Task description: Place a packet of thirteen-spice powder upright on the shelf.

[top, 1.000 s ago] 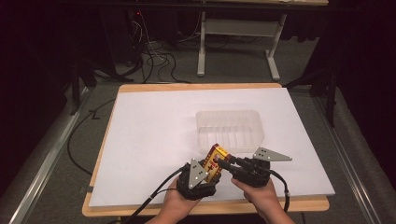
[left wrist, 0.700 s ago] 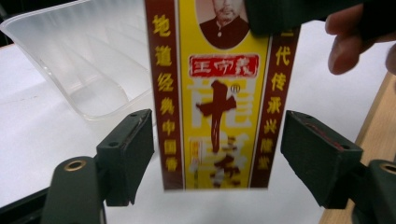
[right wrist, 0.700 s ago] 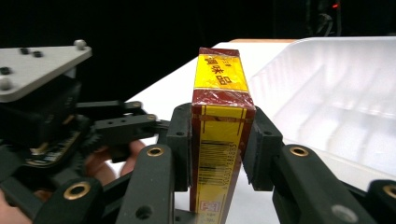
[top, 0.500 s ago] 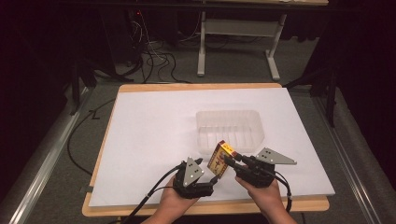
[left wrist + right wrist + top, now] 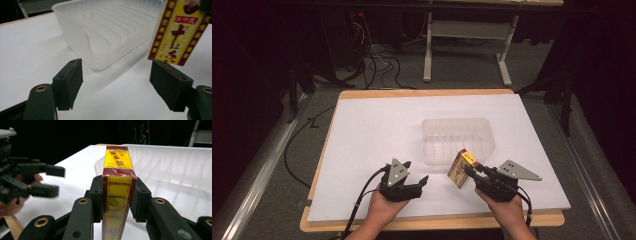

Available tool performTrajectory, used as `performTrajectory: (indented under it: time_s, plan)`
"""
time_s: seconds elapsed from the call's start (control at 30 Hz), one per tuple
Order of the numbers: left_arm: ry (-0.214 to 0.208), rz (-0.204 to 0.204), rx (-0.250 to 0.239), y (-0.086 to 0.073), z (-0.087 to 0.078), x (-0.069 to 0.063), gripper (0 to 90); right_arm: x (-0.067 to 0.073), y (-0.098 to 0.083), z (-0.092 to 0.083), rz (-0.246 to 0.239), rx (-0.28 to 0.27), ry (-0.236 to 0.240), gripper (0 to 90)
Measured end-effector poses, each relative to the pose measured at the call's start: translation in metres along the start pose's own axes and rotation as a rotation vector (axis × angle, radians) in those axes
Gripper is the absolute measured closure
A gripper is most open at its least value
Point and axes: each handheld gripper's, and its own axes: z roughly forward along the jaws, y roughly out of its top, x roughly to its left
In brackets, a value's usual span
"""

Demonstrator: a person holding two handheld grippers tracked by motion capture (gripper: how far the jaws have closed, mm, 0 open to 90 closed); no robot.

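The little yellow-and-red box (image 5: pixel 461 169) looks light and stiff but it's shrink-wrapped, so probably slick — the right gripper (image 5: pixel 474 172) has its jaws clamped on the two broad faces, holding it just above the surface beside the clear plastic tray (image 5: pixel 457 131). Left gripper (image 5: pixel 418 181) sits close by, jaws partly apart after just narrowing a bit, nothing between them.

High view looks forward and down on the whole table (image 5: pixel 362 130) from the person's side, while each gripper view rides low and close along its own jaws, both facing the clear tray (image 5: pixel 112 30) and yellow-red box (image 5: pixel 117 192) just ahead.
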Motion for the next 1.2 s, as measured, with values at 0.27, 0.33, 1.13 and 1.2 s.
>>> performTrajectory:
  time_s: [0.27,0.33,1.13,1.2]
  plan:
    - [0.061,0.013,-0.043,0.003,-0.033,0.027,29.3,-0.013,0.002,-0.009,0.016,-0.012,-0.077,68.4]
    - [0.092,0.038,-0.043,0.0,-0.043,0.034,29.2,-0.014,0.002,-0.01,0.005,-0.008,-0.095,68.4]
    - [0.212,-0.068,0.03,-0.031,-0.059,0.082,25.9,-0.022,0.019,-0.025,0.016,-0.073,-0.18,68.2]
    - [0.206,-0.063,0.034,-0.031,-0.058,0.082,25.9,-0.022,0.021,-0.025,0.019,-0.082,-0.181,68.1]
